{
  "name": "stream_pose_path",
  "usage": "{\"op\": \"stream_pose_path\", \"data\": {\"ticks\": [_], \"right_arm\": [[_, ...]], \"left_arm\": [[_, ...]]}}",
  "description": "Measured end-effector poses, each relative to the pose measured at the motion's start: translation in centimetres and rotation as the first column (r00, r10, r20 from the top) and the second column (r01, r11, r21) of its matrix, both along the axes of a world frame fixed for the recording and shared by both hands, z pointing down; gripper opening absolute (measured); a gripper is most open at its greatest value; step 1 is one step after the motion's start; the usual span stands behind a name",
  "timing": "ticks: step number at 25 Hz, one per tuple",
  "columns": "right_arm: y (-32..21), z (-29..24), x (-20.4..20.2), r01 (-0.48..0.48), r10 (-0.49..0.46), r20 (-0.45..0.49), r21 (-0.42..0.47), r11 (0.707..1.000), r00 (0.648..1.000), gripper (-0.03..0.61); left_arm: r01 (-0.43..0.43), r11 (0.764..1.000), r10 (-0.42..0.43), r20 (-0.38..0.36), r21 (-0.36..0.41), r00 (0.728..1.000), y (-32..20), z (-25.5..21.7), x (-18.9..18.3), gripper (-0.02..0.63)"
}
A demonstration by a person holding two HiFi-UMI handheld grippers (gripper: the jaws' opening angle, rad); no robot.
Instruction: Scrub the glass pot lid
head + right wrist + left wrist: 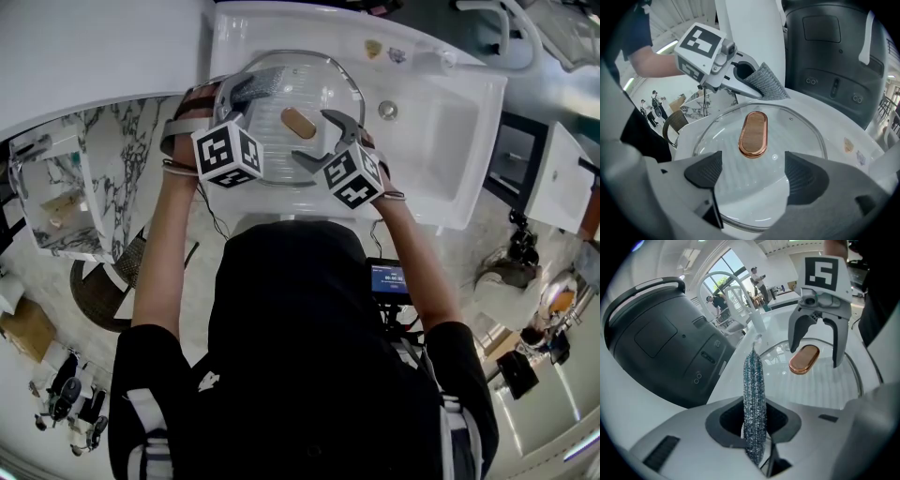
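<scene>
The round glass pot lid [323, 86] lies flat on the white sink top, its copper-rimmed oval handle [298, 122] facing up. My left gripper [246, 94] is at the lid's far left edge, shut on a grey scrub pad [257, 84]. In the left gripper view the scrub pad [754, 394] stands edge-on between the jaws, just short of the lid [820, 380]. My right gripper [319, 139] hovers open over the lid's near side. In the right gripper view its pads [705, 171] straddle the lid [787, 136] below the handle [753, 133], gripping nothing.
The white sink basin [441, 131] with its drain [387, 110] lies to the right of the lid. A large dark appliance [661, 343] stands behind the lid. A marble counter [122, 141] runs at the left. Furniture and people are in the far background.
</scene>
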State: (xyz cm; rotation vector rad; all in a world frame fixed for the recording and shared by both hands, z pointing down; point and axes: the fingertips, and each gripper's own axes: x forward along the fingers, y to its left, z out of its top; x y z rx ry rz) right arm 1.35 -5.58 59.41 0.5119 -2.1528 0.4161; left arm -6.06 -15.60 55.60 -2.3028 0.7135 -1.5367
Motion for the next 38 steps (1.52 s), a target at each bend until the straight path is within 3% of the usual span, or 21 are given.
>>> {"op": "stream_pose_path", "data": {"ticks": [11, 19, 38], "right_arm": [[0.0, -0.2, -0.1, -0.001, 0.001, 0.001, 0.0, 1.0, 1.0, 0.38], [0.0, -0.1, 0.0, -0.001, 0.001, -0.001, -0.004, 1.0, 1.0, 0.379], [0.0, 0.0, 0.1, 0.002, -0.003, -0.017, -0.015, 1.0, 1.0, 0.379]], "left_arm": [[-0.093, 0.996, 0.09, 0.123, 0.016, 0.988, 0.9, 2.1, -0.1, 0.072], [-0.132, 0.991, 0.128, 0.171, 0.013, 0.977, 0.9, 2.5, 0.1, 0.071], [-0.144, 0.989, 0.147, 0.198, -0.027, 0.969, 3.3, 2.6, -0.9, 0.071]]}}
